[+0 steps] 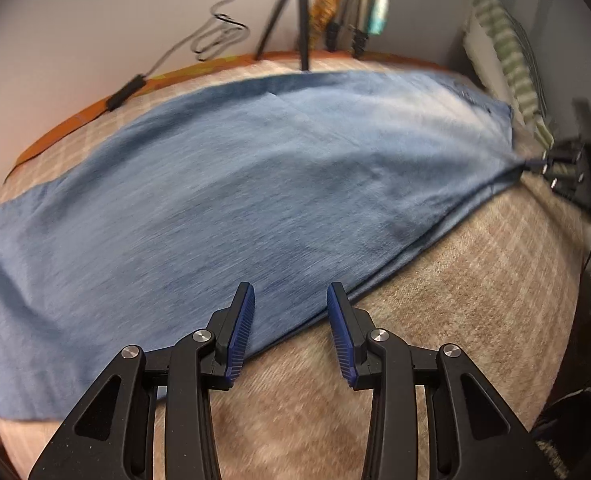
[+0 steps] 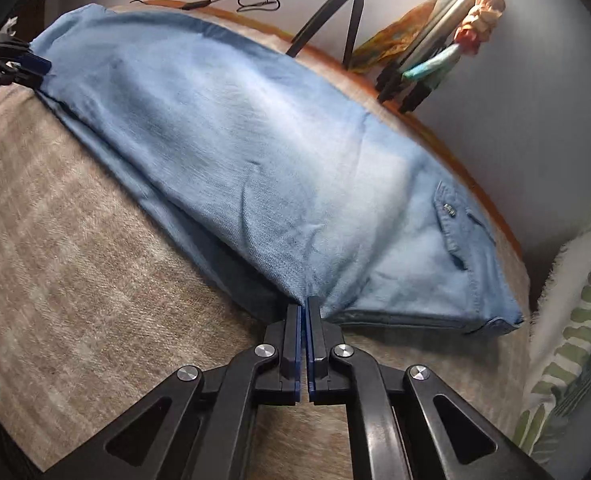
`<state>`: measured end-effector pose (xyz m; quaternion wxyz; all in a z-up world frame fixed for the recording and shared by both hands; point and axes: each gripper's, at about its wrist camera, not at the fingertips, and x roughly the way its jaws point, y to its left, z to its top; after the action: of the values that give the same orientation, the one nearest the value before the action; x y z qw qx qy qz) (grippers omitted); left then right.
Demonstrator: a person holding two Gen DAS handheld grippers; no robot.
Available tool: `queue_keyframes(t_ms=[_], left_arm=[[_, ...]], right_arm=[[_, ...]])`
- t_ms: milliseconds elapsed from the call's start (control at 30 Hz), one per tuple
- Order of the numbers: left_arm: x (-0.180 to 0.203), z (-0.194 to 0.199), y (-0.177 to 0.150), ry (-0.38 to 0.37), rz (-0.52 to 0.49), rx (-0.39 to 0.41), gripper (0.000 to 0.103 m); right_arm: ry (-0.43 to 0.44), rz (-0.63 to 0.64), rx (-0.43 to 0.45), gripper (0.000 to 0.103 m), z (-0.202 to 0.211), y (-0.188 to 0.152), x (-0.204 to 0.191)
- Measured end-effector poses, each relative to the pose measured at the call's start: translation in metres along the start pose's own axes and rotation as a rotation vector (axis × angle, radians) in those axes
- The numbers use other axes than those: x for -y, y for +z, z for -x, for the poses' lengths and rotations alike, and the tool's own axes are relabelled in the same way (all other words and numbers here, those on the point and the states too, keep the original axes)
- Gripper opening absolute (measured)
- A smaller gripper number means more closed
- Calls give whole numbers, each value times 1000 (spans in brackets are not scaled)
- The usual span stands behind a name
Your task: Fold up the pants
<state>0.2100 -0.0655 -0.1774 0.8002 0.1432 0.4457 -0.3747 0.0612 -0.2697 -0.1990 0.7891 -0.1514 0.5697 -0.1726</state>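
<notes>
- Blue denim pants (image 2: 231, 152) lie stretched lengthwise on a beige plaid blanket (image 2: 67, 240), one leg stacked on the other, so they look already halved along their length. Waist end with a pocket (image 2: 455, 224) sits toward the green-patterned pillow (image 2: 575, 320); the hem end runs away from the pillow.
- Right gripper (image 2: 305, 306): jaws pressed together, with a pinch of the pants' near edge between them at roughly the crotch area, a short way from the waistband. The cloth tents up slightly toward the grip.
- Left gripper (image 1: 290, 294): jaws spread apart, nothing between them. It hovers over the pants' near edge, toward the hem end. Whether the pads touch the cloth I cannot tell; the left wrist view is motion-blurred.
- In the right wrist view the left gripper shows small at the far hem end (image 2: 23, 66), just beside the leg edge.
- Handling, as a judgement: denim of medium weight, soft but with body. It should drape and sag between two holds rather than stay flat, and drag on the fuzzy blanket rather than slide. Not fragile.
- Where to take hold: both layers together at the hem corner for the left, so the top leg does not peel off the lower one. Seams and hems give the firmest bite.
- Likely next need: left closes on the hem, then hem carried toward the waist.
- A tripod (image 2: 335, 12) stands beyond the pants, away from the fold path.
</notes>
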Motion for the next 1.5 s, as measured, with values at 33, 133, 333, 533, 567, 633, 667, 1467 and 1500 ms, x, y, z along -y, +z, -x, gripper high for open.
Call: queue_keyframes(t_ms=[33, 133, 333, 533, 567, 633, 667, 1467, 1500], left_arm=[[-3, 6, -3, 1, 17, 10, 36], [-18, 31, -17, 31, 85, 45, 36], [-69, 80, -56, 85, 315, 123, 49], [-146, 114, -104, 155, 586, 180, 49], [-160, 119, -112, 171, 636, 192, 49], [-179, 126, -123, 199, 696, 215, 49], [-189, 129, -128, 206, 726, 225, 49], [-275, 105, -166, 86, 967, 350, 46], [-275, 104, -167, 80, 972, 360, 46]], right_arm=[[3, -11, -2, 0, -3, -1, 1], [11, -23, -3, 0, -2, -1, 2], [68, -126, 37, 30, 19, 4, 7], [170, -155, 125, 37, 48, 29, -13], [186, -148, 143, 38, 54, 35, -20], [225, -123, 187, 40, 61, 61, -31], [247, -117, 206, 41, 63, 73, -36], [743, 149, 322, 64, -4, 414, -269], [755, 160, 314, 66, -10, 427, -282]])
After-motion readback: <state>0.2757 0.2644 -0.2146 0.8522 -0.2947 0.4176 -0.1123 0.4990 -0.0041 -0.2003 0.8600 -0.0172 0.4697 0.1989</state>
